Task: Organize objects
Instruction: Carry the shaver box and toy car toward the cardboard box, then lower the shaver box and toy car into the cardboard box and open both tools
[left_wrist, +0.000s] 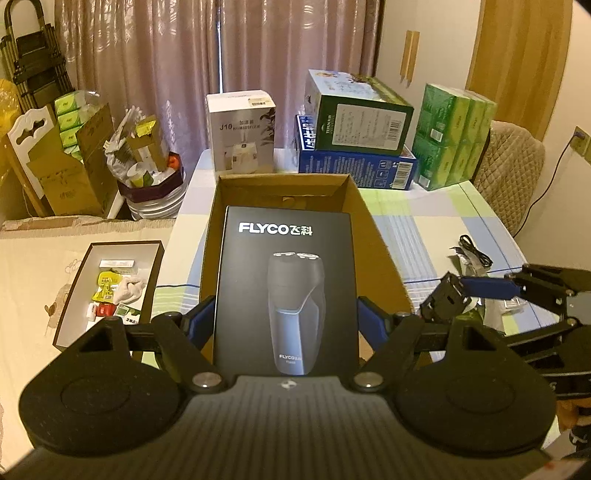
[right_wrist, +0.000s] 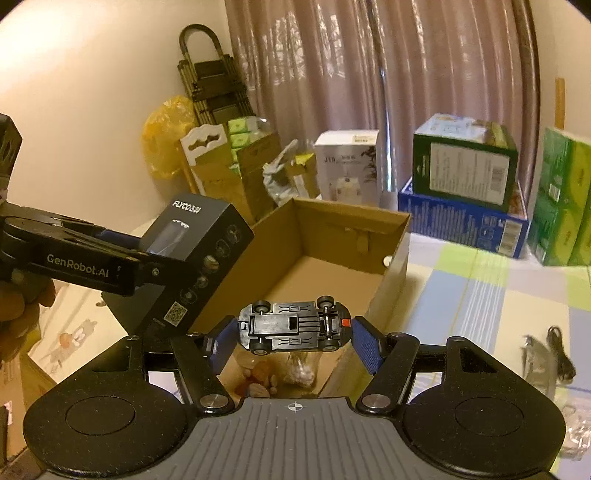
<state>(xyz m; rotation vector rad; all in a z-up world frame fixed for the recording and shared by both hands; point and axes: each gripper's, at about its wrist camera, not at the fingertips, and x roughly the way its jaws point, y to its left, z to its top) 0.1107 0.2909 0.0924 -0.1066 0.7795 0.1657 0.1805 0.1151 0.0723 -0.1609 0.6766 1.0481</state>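
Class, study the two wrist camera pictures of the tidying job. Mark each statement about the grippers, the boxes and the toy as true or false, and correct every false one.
1. The left gripper clamps a black FLYCO shaver box. True.
2. The right gripper is empty. False: it is shut on a small black toy car, held underside up.
3. The open brown cardboard box has its lid closed. False: its top is open and the inside shows.
4. A dark green carton sits on top of a flat blue carton. True.
5. The white humidifier box lies inside the cardboard box. False: it stands behind it, by the curtain.
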